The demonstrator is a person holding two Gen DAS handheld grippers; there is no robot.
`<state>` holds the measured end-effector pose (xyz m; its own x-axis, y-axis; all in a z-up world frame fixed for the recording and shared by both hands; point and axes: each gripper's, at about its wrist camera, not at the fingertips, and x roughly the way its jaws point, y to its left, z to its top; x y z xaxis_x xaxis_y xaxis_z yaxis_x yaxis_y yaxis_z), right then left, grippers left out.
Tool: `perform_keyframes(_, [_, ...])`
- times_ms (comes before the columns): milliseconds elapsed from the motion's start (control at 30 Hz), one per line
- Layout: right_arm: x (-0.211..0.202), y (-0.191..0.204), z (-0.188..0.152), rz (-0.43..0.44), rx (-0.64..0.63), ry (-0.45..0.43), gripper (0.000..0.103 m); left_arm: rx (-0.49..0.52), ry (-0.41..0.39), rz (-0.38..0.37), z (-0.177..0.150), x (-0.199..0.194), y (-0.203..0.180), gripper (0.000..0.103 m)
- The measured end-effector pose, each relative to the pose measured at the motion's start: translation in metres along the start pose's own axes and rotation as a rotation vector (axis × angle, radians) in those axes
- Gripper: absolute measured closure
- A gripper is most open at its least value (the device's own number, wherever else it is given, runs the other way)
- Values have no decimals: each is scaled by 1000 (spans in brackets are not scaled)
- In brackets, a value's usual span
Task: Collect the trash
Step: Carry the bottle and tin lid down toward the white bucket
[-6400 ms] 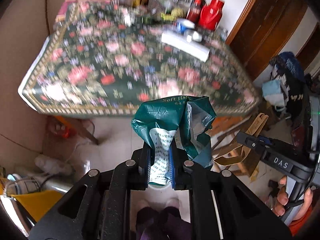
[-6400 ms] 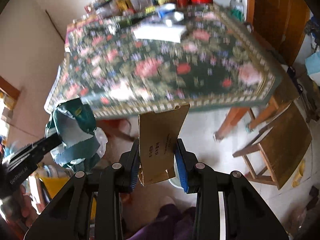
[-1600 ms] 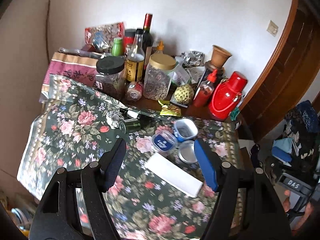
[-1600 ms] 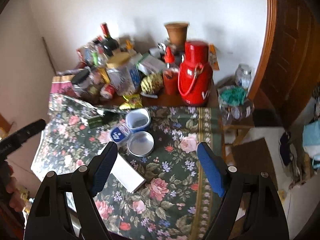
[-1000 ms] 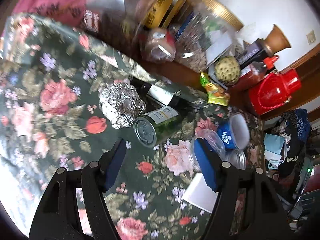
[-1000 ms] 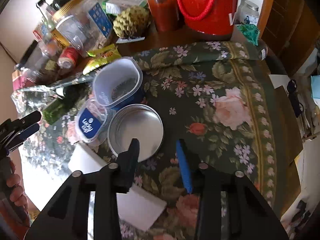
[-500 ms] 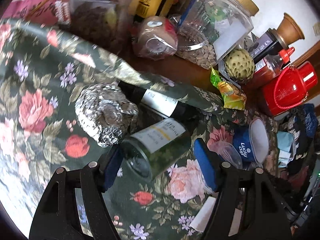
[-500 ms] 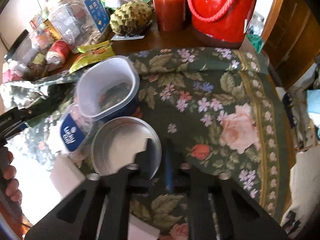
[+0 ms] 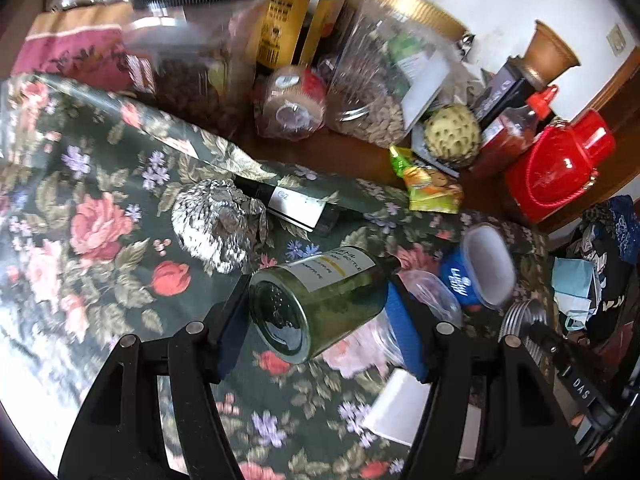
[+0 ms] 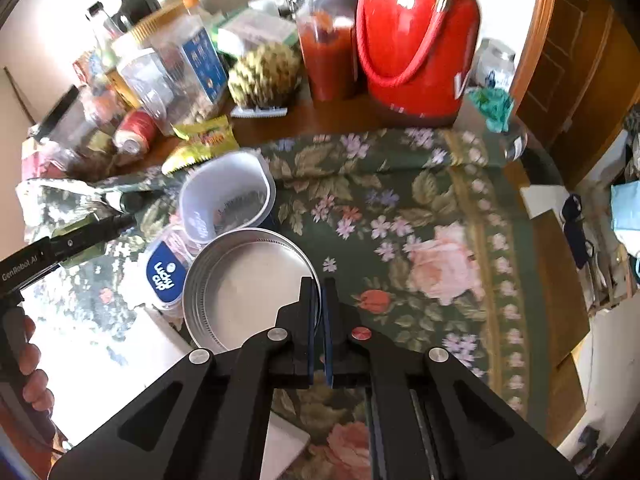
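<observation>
Jaws of the left gripper (image 9: 316, 312) are closing around a green bottle (image 9: 316, 304) that lies on its side at lower centre of the left wrist view, base toward the camera; both blue pads sit against its sides, and it looks tilted off the floral cloth (image 9: 100, 216). Just above it, at centre frame, a ball of crumpled foil (image 9: 216, 224) touches a second, dark bottle (image 9: 296, 208) that also lies flat. A yellow snack wrapper (image 9: 432, 188) sits right of centre on bare wood, near a scaly green fruit (image 9: 452, 136) and a red jug (image 9: 556, 164) at the right edge. Jars and bottles crowd the top, blurred. In the right wrist view the right gripper (image 10: 319, 308) is pinched tight on the rim of a round metal tin lid (image 10: 244, 288) at lower centre, with that rim caught between its pads. Up and left of the lid stands a clear plastic tub (image 10: 228, 196), and a blue-labelled lid (image 10: 164, 276) lies left of the tin lid, touching it. A white slab (image 10: 132, 356) lies at lower left, washed out by glare. A hand (image 10: 34, 376) grips the other tool's handle at the left edge.
</observation>
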<state>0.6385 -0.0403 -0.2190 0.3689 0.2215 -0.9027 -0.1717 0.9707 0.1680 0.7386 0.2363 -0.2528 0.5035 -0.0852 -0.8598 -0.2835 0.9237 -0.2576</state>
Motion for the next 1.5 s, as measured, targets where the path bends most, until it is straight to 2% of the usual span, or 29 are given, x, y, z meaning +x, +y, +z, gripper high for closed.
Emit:
perform_keyframes(233, [-46, -15, -2, 44, -19, -84, 100, 30, -100, 28, -15, -56, -28, 39])
perform_keyframes(433, [-85, -25, -4, 77, -69, -171, 100, 65, -192, 94, -39, -99, -77, 39])
perform_keyframes(667, [-131, -42, -11, 147, -140, -238, 100, -10, -334, 97, -78, -166, -119, 39])
perform_keyframes(833, [-159, -45, -21, 185, -195, -274, 100, -29, -426, 97, -99, -213, -134, 39])
perform_keyframes(933, [-177, -44, -30, 204, -209, -299, 100, -34, -472, 106, -112, -239, -138, 39])
perform_keyframes(1167, [-212, -31, -55, 215, -206, -365, 100, -9, -541, 65, -143, -285, -134, 40])
perform_keyframes(1333, [-229, -17, -84, 196, -182, -384, 100, 11, -557, 0, -170, -311, -119, 40])
perform_keyframes(1500, [-249, 10, -133, 162, -153, -405, 100, 72, -543, -51, -212, -338, -96, 40])
